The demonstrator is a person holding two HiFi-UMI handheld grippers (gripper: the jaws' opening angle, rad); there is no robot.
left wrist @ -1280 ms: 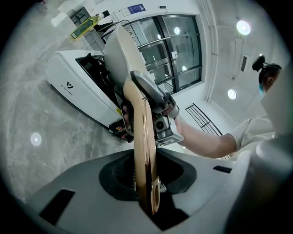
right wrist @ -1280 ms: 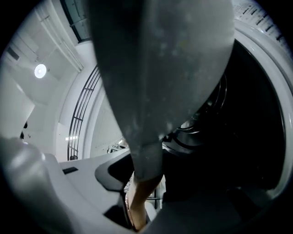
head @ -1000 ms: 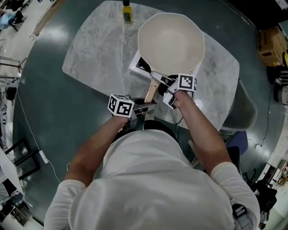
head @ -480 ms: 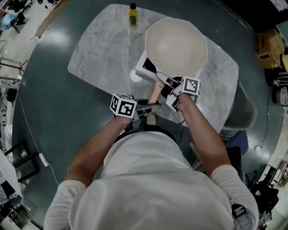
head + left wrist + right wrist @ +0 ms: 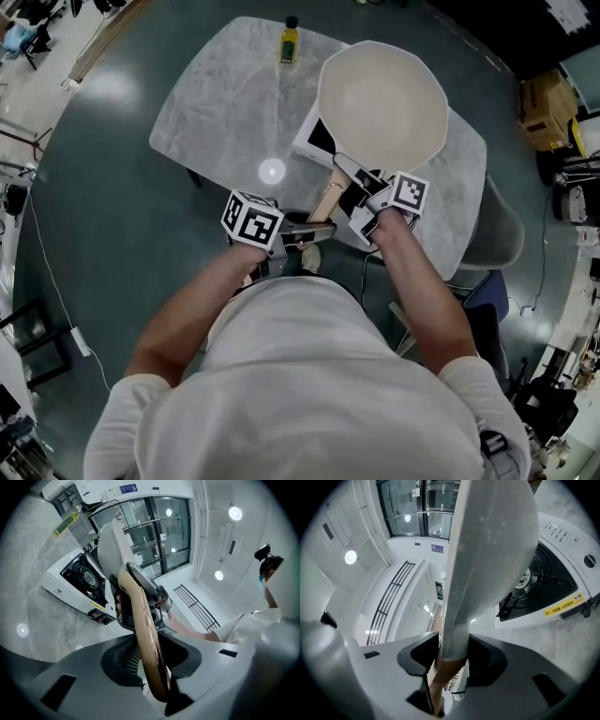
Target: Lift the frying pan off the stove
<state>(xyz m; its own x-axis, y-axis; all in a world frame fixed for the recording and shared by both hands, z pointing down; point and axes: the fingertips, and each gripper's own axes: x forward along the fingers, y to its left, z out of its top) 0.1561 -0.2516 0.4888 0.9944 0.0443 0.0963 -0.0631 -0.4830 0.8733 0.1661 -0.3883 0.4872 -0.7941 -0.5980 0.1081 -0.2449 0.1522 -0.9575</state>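
Now the round cream-white frying pan had risen clear of the white portable gas stove it sat on a second before, so the lift looked essentially done. The left hand-held gripper was clenched on its pale wooden handle, the right hand-held gripper on the handle's grey neck. The stove stood on a grey marbled counter with a small yellow bottle, above dark green floor.
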